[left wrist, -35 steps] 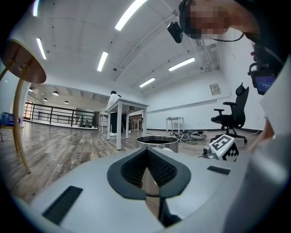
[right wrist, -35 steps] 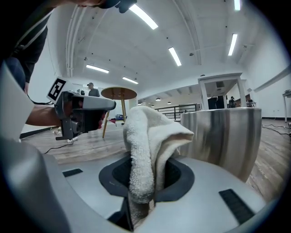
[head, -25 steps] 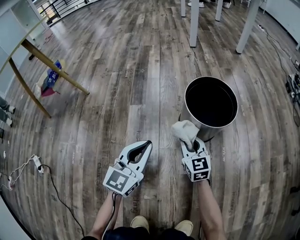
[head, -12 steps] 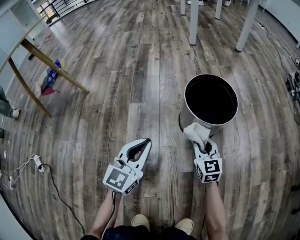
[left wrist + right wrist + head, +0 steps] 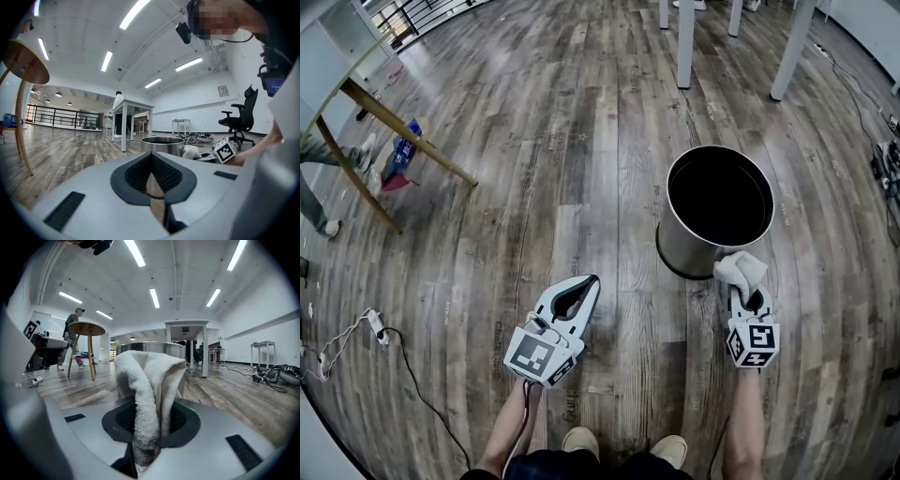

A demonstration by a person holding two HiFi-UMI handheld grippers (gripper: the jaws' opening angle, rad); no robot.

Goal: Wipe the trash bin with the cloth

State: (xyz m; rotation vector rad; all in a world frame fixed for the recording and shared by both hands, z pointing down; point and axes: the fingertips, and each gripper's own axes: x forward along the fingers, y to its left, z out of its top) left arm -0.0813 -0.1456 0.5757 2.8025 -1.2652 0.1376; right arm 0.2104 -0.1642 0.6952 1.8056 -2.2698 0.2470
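Right gripper (image 5: pixel 748 298) was clamped on the cloth (image 5: pixel 741 269), bunched end against the bin's (image 5: pixel 686 253) near wall, so it looked set for scrubbing. Bin stood on the floor (image 5: pixel 581 141). Left gripper (image 5: pixel 581 298) hung off to the side, jaws together and empty, probably just keeping clear.

The floor (image 5: pixel 534 141) is made of long wood boards, grey and brown. A round metal trash bin (image 5: pixel 686 251) stands upright on it. Behind the trash bin stand white table legs (image 5: pixel 685 42). Far to the left of the trash bin, thin wooden legs (image 5: pixel 403 127) slant down to the boards. A blue and red thing (image 5: pixel 399 159) is by them; it may or may not touch the floor. Left of the trash bin and nearer the person, a white plug strip (image 5: pixel 374 328) lies on the boards, with a black cord (image 5: pixel 431 403) curving close by. At the far right of the trash bin, more cords (image 5: pixel 886 159) lie in a heap. In front of the trash bin, the person's shoes (image 5: pixel 581 441) stand on the floor.
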